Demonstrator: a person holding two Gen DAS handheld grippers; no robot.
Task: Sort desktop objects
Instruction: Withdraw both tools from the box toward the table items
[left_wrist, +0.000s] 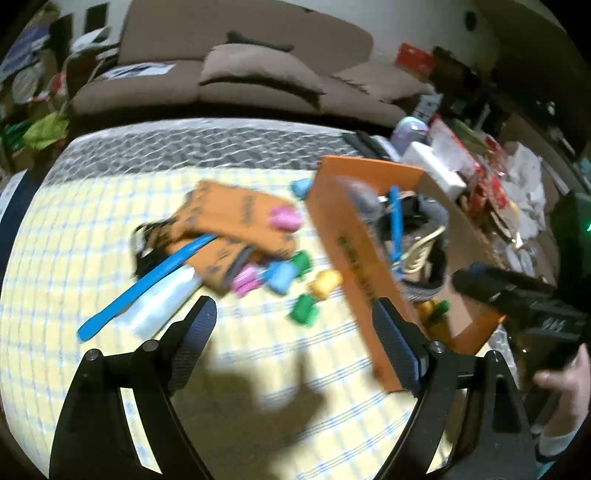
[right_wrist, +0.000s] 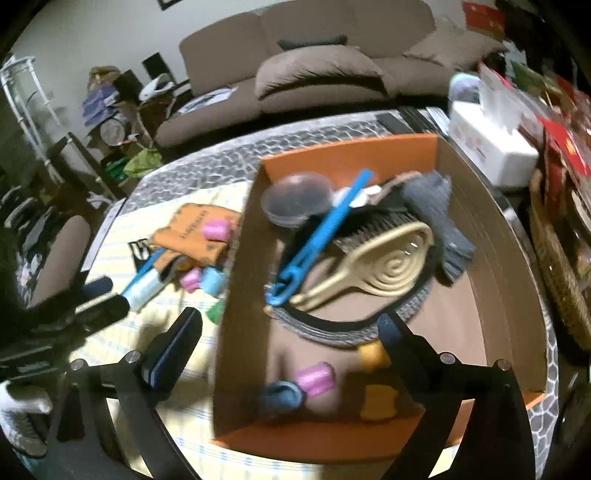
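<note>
An orange cardboard box (right_wrist: 347, 158) stands on the table; it also shows in the left wrist view (left_wrist: 354, 258). Inside lie a blue comb (right_wrist: 321, 236), a gold hairbrush (right_wrist: 384, 266), a round case (right_wrist: 295, 199), a grey cloth (right_wrist: 439, 218), a pink roller (right_wrist: 316, 378) and yellow rollers (right_wrist: 376, 402). My right gripper (right_wrist: 290, 336) is open and empty over the box's left wall. My left gripper (left_wrist: 295, 321) is open and empty above the checked cloth, near green (left_wrist: 303, 314), yellow (left_wrist: 325, 282), blue (left_wrist: 279, 277) and pink (left_wrist: 245, 280) rollers, an orange pouch (left_wrist: 236, 221), a blue comb (left_wrist: 147, 280) and a white tube (left_wrist: 162, 299).
A yellow checked cloth (left_wrist: 92, 229) covers the table. A white tissue box (right_wrist: 487, 147) and red packets (right_wrist: 565, 147) crowd the right side. A brown sofa (right_wrist: 314, 62) stands behind. The other gripper's black body (left_wrist: 517, 299) is at the right of the left wrist view.
</note>
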